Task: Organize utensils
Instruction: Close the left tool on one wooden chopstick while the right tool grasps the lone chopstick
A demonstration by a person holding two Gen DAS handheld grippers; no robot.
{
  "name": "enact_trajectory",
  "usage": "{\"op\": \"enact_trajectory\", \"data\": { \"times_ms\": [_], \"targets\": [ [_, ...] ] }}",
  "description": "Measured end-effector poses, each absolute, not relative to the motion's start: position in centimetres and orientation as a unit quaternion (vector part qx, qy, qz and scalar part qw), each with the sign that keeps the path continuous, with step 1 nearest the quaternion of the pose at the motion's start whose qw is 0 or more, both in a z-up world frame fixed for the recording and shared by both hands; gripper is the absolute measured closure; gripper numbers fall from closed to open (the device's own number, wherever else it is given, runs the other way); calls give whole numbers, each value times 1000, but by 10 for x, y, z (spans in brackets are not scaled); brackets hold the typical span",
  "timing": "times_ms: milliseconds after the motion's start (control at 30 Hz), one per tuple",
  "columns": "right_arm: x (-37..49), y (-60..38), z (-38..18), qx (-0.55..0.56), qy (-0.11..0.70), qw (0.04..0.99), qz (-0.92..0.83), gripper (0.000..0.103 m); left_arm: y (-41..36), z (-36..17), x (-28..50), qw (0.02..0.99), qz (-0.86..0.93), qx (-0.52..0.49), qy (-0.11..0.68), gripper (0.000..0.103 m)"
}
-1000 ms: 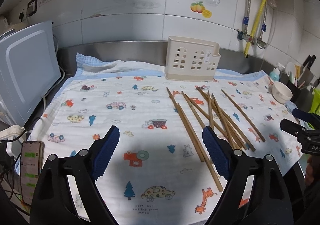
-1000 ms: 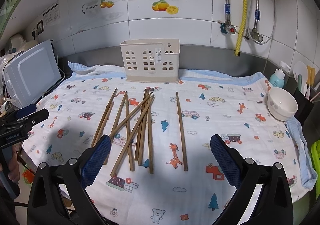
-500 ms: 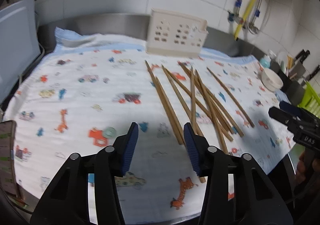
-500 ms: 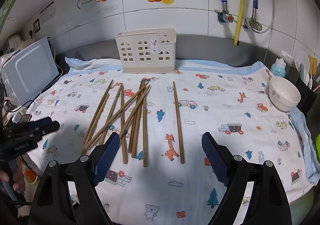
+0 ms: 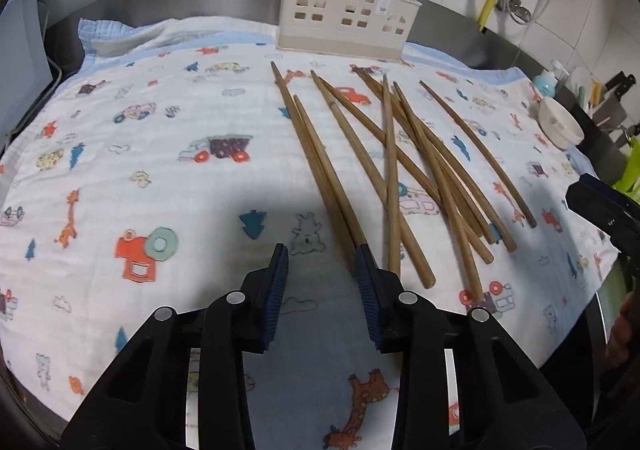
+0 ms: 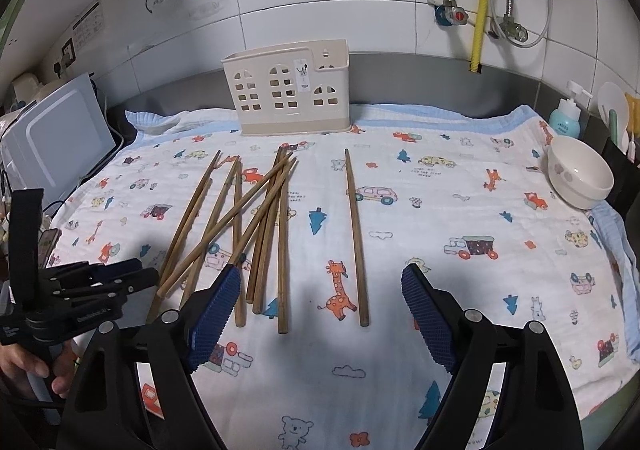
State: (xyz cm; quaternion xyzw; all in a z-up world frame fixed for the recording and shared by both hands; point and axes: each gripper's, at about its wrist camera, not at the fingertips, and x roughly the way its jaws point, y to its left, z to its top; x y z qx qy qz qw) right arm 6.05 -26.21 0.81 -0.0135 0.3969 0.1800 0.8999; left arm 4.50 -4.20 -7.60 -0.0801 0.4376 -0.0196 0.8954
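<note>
A white appliance (image 6: 60,138) stood at the far left of the counter (image 6: 400,66), beside a cartoon-print cloth (image 6: 460,282) that covered the work surface. The left gripper (image 5: 322,256) hovered low over the near left part of the cloth, its blue pads (image 5: 278,290) partly apart and holding nothing; the right pad sat just at the near ends of the two leftmost chopsticks, though contact could not be confirmed. A loose, criss-crossed pile of wooden chopsticks (image 6: 248,226) lay on the cloth in the middle, their far tips pointing toward a cream perforated utensil holder (image 6: 288,88) that stood upright against the steel backsplash. One single chopstick (image 6: 355,238) lay apart, to the right of the pile. The right gripper (image 6: 322,290) hung above the near edge of the cloth with its pads spread wide and nothing between them; the single chopstick's near end lay in the span between them. At the far right, a white bowl (image 6: 580,178) rested on the cloth's edge, near a blue-green soap bottle (image 6: 565,122).
</note>
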Motion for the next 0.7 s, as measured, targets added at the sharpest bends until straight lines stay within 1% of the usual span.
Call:
{"op": "enact_trajectory", "data": {
  "times_ms": [233,467,700],
  "targets": [
    [65,-262,2,-9,402,897,182,23,-51,-76,49,898,-9,-58,437,68],
    [66,-264,0,-7,404,897,180,23,-45,-76,53,901,20,-50,431,68],
    [69,-270,-5,-2,408,896,176,23,-37,-76,63,898,20,-76,432,68]
  ]
}}
